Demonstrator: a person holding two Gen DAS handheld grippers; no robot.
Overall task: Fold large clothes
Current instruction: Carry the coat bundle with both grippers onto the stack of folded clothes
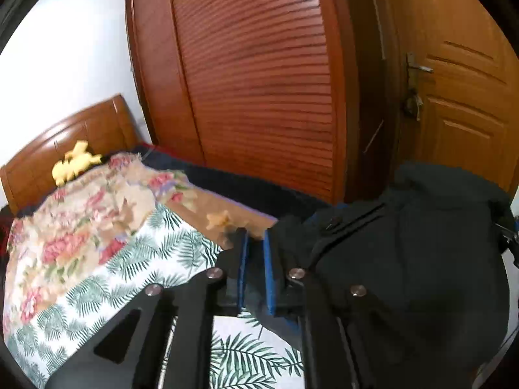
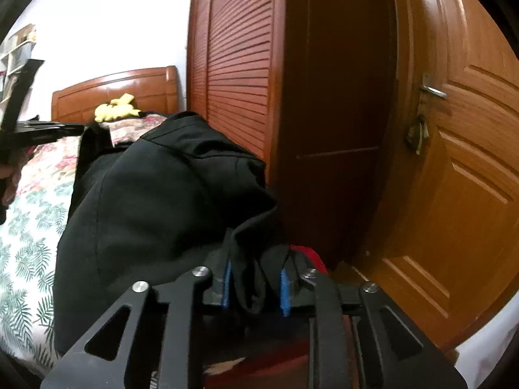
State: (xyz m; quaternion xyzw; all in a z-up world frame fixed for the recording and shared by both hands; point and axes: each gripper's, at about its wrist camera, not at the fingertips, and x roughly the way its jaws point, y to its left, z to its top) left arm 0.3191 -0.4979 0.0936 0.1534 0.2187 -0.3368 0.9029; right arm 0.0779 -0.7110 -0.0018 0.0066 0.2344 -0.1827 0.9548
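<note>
**Black garment bunched at the bed's edge, folding far from finished**

A large black fabric garment (image 2: 155, 201) is seen heaped in a rumpled mound on the side of the bed (image 1: 107, 259) nearest the brown louvred wardrobe (image 1: 253, 74), partly over the white leaf-print sheet. No flat panel and no clean crease are shown, so the fold is judged barely begun or between steps: spreading, smoothing and the folds themselves are taken to remain.

The left gripper (image 1: 256, 269) is shown with its blue pads slightly apart and nothing between them; the black cloth lies just beside its right finger, and whether it touches cannot be told. The right gripper (image 2: 254, 287) is shown with its jaws parted around a hanging fold of the garment; the pads do not appear to press on it, so the cloth is judged loose there, not clamped.

Only in the left wrist view is the gap between the left pads seen, along with a crumpled floral quilt (image 1: 74, 227) and a yellow soft toy (image 1: 73, 163) by the headboard. Only in the right wrist view are the garment's full mound, the fold between the right jaws, a red item (image 2: 308, 256) beneath the cloth and the left tool from outside given.
</note>
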